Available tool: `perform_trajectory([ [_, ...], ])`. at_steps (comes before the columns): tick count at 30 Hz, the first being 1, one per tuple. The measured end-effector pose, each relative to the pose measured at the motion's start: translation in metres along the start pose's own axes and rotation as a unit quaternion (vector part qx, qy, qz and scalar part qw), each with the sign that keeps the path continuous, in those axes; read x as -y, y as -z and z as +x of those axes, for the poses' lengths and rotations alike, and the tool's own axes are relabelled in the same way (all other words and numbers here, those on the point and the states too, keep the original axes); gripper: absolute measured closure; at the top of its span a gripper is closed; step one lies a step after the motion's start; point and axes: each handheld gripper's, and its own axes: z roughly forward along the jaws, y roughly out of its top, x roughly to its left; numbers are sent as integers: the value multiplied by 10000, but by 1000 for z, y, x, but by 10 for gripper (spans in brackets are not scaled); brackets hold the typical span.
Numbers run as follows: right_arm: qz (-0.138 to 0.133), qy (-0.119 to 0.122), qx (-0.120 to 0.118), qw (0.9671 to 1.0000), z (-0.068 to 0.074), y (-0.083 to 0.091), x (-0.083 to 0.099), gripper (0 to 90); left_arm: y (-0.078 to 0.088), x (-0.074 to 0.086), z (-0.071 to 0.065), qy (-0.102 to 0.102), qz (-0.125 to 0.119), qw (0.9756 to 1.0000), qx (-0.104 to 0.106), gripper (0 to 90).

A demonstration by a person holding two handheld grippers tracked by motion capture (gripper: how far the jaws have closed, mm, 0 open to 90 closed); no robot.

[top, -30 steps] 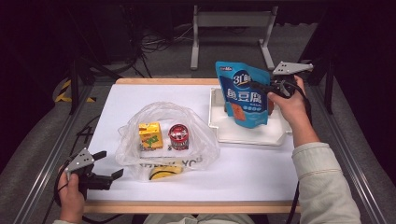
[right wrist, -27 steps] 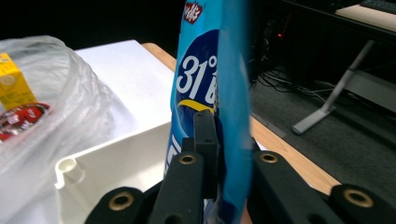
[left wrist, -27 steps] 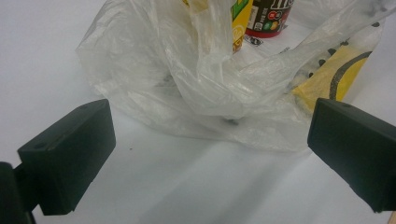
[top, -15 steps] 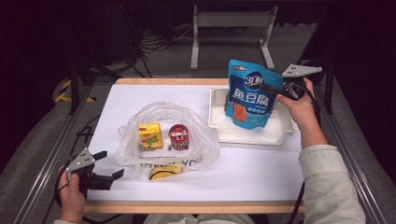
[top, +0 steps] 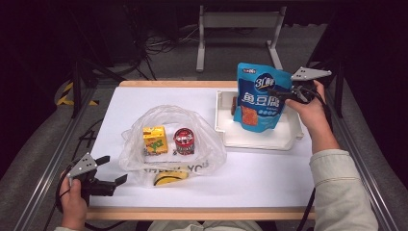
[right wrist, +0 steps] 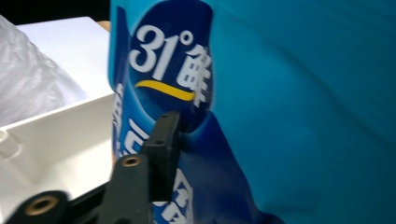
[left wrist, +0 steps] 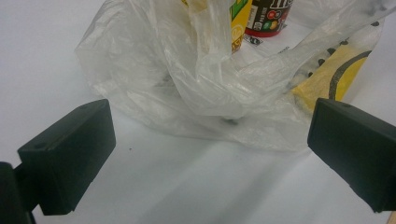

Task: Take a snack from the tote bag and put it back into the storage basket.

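A blue snack pouch (top: 259, 98) with white lettering stands nearly upright in the white tray (top: 260, 139) at the right. My right gripper (top: 285, 93) is at the pouch's right edge, and its jaws have just been opening. The pouch's edge (right wrist: 289, 116) is still between them, and one black finger (right wrist: 161, 149) stands just off the foil, so the gripper is open. My left gripper (top: 113, 169) rests open at the table's front left corner, with nothing between its fingers (left wrist: 70, 154). It points at the clear plastic bag (left wrist: 196, 79).
The clear plastic bag (top: 171, 139) lies mid-table, holding a yellow juice carton (top: 154, 139), a red can (top: 184, 140) and a yellow item (top: 168, 179). Bare white tabletop (top: 260, 178) lies in front of the tray. Metal rails run along both sides of the table.
The right hand carried the pouch a little to the right and set it more upright in the tray. Its jaws then parted from the pouch's edge. The left gripper stayed still.
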Motion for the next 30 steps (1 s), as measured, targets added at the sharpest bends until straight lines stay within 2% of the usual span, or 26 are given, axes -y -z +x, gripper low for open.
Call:
perform_trajectory([
  [5, -23, -88, -1, 10000, -1, 1, 2, 467, 0, 0, -1, 3, 9, 10000, 10, 14],
  [9, -11, -140, -100, 9999, 1, 2, 2, 403, 0, 0, 0, 4, -1, 10000, -2, 15],
  [10, -77, -180, -97, 9998, 2, 4, 1, 354, 0, 0, 0, -1, 0, 10000, -8, 14],
  [13, -122, -88, -176, 9997, 5, 6, -2, 337, 0, 0, 0, -7, 8, 10000, -9, 15],
  [17, -241, 10, -203, 9995, 8, 13, -13, 304, 0, 0, 0, 9, 6, 10000, -8, 15],
  [22, -573, 10, -192, 9982, 13, 23, -30, 274, -1, -1, 0, -5, 10, 10000, 6, 15],
  [25, -591, 95, -190, 9980, 15, 27, -38, 283, -1, 0, 0, -6, 1, 10000, 10, 15],
  [30, -669, 396, -151, 9969, 25, 38, -63, 292, -1, -1, 0, -3, 5, 10000, 10, 15],
])
